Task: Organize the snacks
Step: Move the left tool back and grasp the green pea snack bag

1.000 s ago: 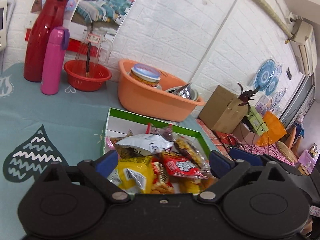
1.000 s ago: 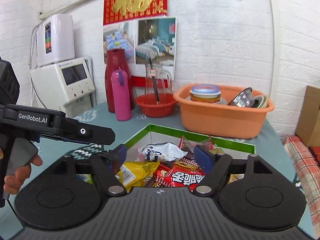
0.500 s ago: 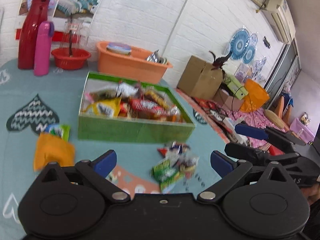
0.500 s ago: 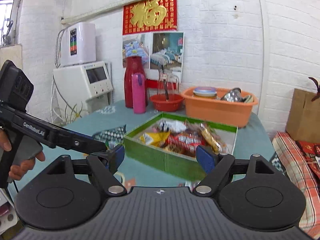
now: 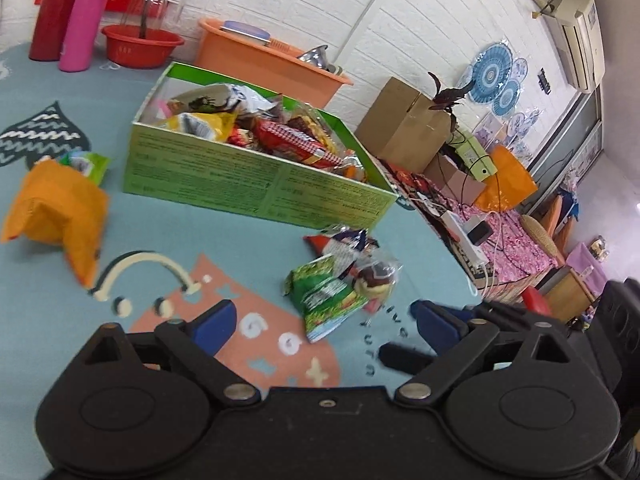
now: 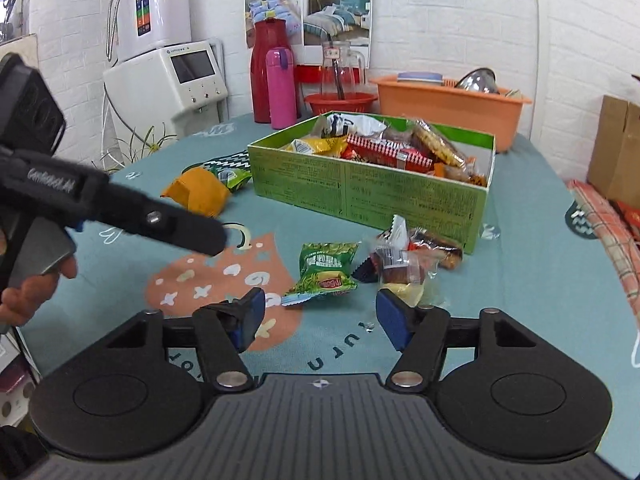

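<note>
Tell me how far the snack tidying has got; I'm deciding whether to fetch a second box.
Done: green box already heaped with packets. In hand: nothing; left gripper and right gripper open. Left: green packet, wrapped cakes, orange bag on the table.

"GenRobot.AI": left claw (image 6: 120, 208) arm | "urn": tablecloth (image 6: 540, 264)

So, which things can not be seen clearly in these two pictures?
- Bottom of the green box: both views, hidden under piled snacks.
- Small green packet: left wrist view, partly behind the orange bag.
- Clear-wrapped snacks: right wrist view, overlapping, so their count is unclear.
- Orange basin contents: right wrist view, mostly hidden by its wall.
</note>
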`<act>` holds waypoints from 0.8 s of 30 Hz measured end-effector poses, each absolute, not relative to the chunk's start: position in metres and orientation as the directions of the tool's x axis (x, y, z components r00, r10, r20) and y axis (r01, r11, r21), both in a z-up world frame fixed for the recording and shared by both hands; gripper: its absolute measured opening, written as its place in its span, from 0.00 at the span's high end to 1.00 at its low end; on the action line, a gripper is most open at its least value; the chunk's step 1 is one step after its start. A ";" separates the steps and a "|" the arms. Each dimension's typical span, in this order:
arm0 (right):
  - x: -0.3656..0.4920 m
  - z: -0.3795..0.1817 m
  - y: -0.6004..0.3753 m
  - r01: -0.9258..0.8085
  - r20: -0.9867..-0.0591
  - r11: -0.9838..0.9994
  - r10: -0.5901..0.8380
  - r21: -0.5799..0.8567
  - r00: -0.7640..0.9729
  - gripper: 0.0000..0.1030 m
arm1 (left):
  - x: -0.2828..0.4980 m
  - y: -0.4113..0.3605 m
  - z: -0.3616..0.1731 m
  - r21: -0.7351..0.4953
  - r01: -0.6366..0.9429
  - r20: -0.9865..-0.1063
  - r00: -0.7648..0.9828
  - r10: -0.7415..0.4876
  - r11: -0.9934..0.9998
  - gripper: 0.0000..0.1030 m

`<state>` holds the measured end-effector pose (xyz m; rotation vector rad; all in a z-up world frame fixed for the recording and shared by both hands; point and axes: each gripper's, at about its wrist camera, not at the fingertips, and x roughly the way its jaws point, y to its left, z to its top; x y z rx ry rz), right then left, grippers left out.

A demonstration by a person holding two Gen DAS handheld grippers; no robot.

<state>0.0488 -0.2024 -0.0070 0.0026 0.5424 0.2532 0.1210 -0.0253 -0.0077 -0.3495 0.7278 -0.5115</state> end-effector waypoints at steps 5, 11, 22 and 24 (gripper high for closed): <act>0.065 -0.016 -0.203 -0.226 -0.508 0.966 0.257 0.124 0.822 0.03 | 0.155 -0.041 -0.019 -0.479 0.302 -0.569 0.609 -0.553 0.824 0.00; 0.082 -0.028 -0.206 -0.201 -0.527 0.962 0.270 0.187 0.806 0.03 | 0.178 -0.048 -0.032 -0.489 0.279 -0.596 0.585 -0.550 0.826 0.00; 0.092 -0.035 -0.208 -0.176 -0.526 0.949 0.293 0.261 0.798 0.43 | 0.171 -0.056 -0.036 -0.454 0.312 -0.605 0.580 -0.546 0.835 0.24; 0.085 -0.030 -0.208 -0.189 -0.515 0.948 0.299 0.256 0.803 0.44 | 0.165 -0.055 -0.029 -0.455 0.325 -0.588 0.590 -0.554 0.829 0.24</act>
